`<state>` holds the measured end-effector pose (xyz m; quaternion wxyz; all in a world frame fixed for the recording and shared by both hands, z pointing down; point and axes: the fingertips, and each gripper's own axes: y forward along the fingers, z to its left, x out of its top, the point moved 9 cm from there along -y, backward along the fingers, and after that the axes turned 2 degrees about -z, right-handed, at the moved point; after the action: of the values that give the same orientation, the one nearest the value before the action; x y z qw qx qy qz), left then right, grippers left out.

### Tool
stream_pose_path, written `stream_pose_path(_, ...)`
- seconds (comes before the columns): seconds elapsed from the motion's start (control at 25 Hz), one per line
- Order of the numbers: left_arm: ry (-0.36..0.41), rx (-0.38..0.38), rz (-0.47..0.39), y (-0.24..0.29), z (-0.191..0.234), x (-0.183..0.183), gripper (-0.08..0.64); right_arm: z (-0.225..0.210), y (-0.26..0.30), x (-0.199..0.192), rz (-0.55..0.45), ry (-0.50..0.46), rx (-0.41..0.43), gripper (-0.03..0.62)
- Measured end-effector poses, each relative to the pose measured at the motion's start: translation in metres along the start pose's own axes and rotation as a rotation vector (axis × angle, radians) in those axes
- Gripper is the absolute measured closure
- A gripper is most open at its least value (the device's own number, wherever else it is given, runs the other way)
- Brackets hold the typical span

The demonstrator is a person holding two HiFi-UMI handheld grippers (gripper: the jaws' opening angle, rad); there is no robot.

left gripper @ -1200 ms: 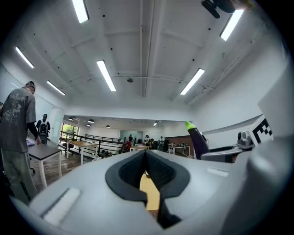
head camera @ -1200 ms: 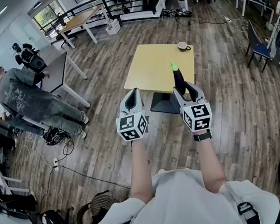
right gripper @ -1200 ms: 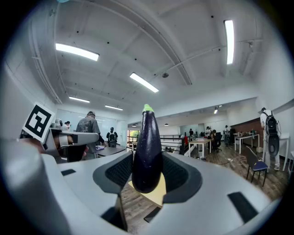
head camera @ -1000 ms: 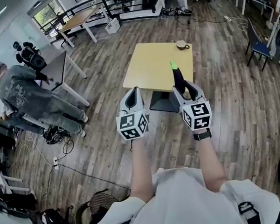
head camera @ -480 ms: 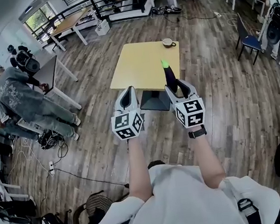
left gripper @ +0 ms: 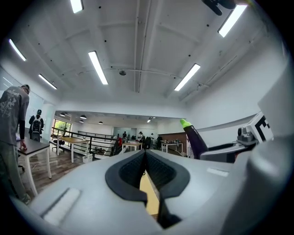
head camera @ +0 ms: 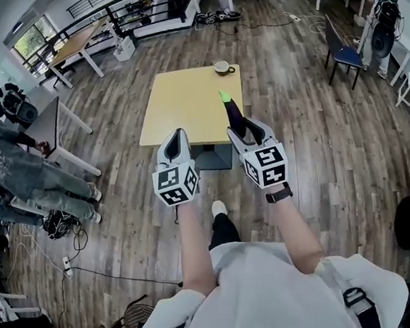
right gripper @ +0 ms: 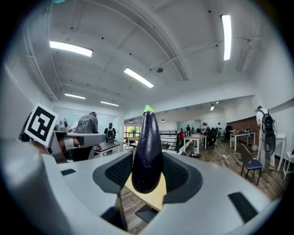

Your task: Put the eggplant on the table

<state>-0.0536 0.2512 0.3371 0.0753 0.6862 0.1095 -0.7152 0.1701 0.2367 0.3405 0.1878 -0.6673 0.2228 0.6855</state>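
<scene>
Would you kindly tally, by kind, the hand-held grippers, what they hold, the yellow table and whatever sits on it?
Hand-held grippers: 2 (left hand-held gripper, right hand-held gripper)
eggplant: 1
yellow table: 1
cup: 1
Total: 5

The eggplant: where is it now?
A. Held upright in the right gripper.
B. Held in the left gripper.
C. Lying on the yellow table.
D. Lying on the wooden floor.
A: in the right gripper view the eggplant stands between the jaws of the right gripper, green tip up, while the left gripper has its jaws together with nothing between them.
</scene>
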Motion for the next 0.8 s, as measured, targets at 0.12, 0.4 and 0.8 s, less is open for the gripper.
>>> stream_pose_path(0.12,0.025,-0.025,-0.006,0.037,0.014,-0.002,0.549,-0.015,0.035,0.001,-0.011,0.005,-0.025,0.393)
stream_pose_path(0.4,0.061,-0.049,-0.014,0.14,0.075,0.015,0.549,-0.048,0.137,0.026,-0.023,-0.002,-0.073,0.393)
stream_pose_path(0.8,0.011,-0.121,0.036,0.251,0.133,-0.012,0.549,-0.084,0.242,0.006,0.06,0.031,-0.134,0.393)
